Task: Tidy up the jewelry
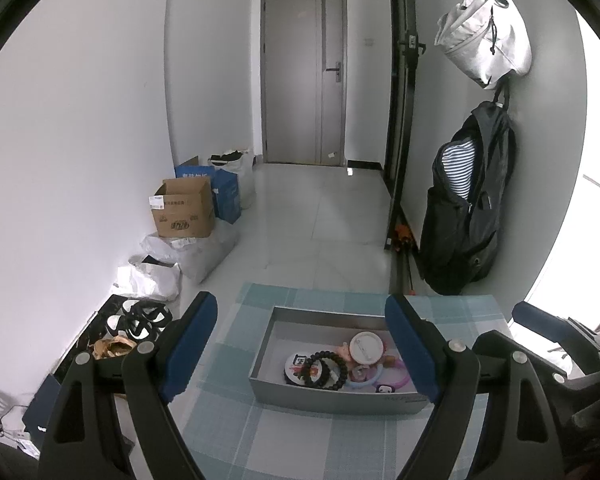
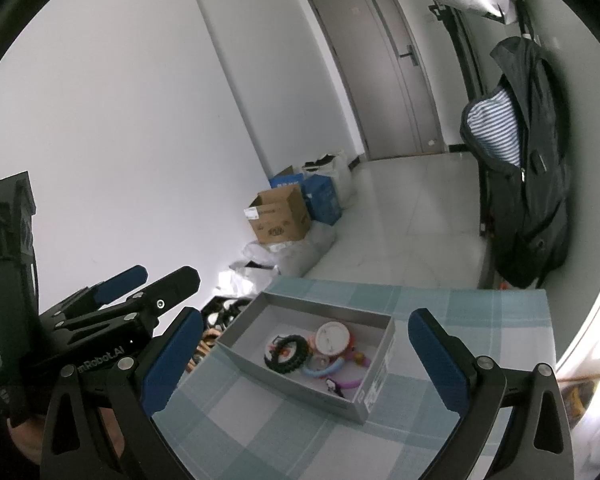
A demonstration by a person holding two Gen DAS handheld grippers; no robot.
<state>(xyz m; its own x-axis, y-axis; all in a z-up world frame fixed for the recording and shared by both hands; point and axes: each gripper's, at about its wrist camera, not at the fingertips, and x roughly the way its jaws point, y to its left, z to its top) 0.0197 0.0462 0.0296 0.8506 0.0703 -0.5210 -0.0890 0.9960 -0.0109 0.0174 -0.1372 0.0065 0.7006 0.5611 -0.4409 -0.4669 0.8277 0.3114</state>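
Lying together inside the grey box on the checked tablecloth, the beaded bracelet, round badge and pink rings look gathered; both the left gripper and the right gripper hover at 6 o'clock, fingers wide and empty. No loose jewelry shows on the cloth.

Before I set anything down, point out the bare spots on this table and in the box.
Free: the checked tablecloth in front of the grey box, and the box's far left floor. Crowded: its right half, around the black bead bracelet and round white case.
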